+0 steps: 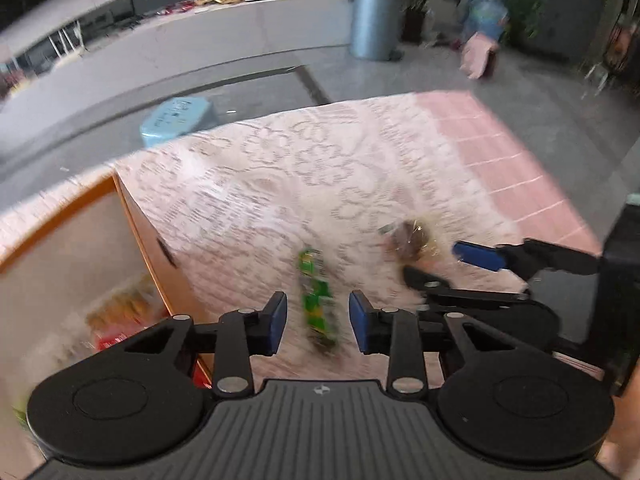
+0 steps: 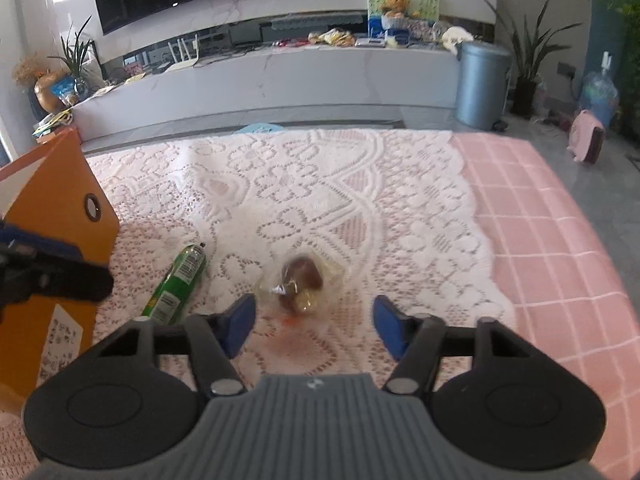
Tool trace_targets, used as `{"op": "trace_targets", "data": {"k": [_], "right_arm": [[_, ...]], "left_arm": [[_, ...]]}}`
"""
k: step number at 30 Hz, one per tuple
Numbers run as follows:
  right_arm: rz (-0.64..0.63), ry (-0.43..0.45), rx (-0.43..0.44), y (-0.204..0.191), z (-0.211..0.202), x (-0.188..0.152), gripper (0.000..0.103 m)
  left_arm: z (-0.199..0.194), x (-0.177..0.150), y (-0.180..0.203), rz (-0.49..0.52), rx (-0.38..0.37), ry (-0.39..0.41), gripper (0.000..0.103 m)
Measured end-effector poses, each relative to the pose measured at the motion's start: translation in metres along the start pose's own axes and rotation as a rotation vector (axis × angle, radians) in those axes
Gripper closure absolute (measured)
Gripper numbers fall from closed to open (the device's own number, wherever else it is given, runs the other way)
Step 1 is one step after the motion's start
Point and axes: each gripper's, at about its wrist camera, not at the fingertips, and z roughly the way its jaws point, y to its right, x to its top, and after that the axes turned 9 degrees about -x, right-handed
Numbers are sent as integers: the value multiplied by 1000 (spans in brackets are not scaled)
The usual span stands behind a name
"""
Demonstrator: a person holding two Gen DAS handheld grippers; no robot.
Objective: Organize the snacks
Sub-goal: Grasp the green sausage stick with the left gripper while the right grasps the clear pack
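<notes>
Left wrist view: we hold our left gripper [image 1: 318,322] with its blue fingers [image 1: 276,322] spread apart, and the green snack packet [image 1: 318,306] lies on the lace cloth [image 1: 320,168] in the gap between them, touching neither finger as far as the blur lets us tell. Beside us on the left stands the orange box [image 1: 140,232], open at the top, with blurred yellow and red packets [image 1: 120,312] inside. Ahead and to the right, the clear-wrapped brown snack [image 1: 408,238] sits on the lace, with our right gripper [image 1: 448,264] reaching in just beside it.

From the right wrist view, our right gripper [image 2: 314,322] is also spread wide and holds nothing. The wrapped brown snack [image 2: 302,282] lies on the lace cloth [image 2: 320,184] just ahead of the fingers [image 2: 240,326], nearer the left one. The green packet [image 2: 178,284] rests tilted to its left, near the orange box [image 2: 52,208]. Pink checked cloth [image 2: 540,220] covers the bench to the right.
</notes>
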Motion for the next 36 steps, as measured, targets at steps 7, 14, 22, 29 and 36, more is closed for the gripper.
{"op": "trace_targets", "data": {"k": [7, 14, 22, 29, 36], "right_arm": [[70, -44, -12, 20, 22, 2, 98], [77, 71, -29, 31, 2, 10, 57], [-36, 100, -3, 15, 21, 24, 56], [-46, 102, -22, 21, 37, 28, 63], [25, 99, -83, 41, 48, 34, 64]], "left_arm": [[23, 13, 15, 45, -7, -49, 70], [62, 15, 18, 66, 53, -184, 70], [78, 23, 11, 6, 100, -255, 70], [88, 26, 3, -66, 81, -304, 77], [89, 27, -1, -94, 75, -271, 78]]}}
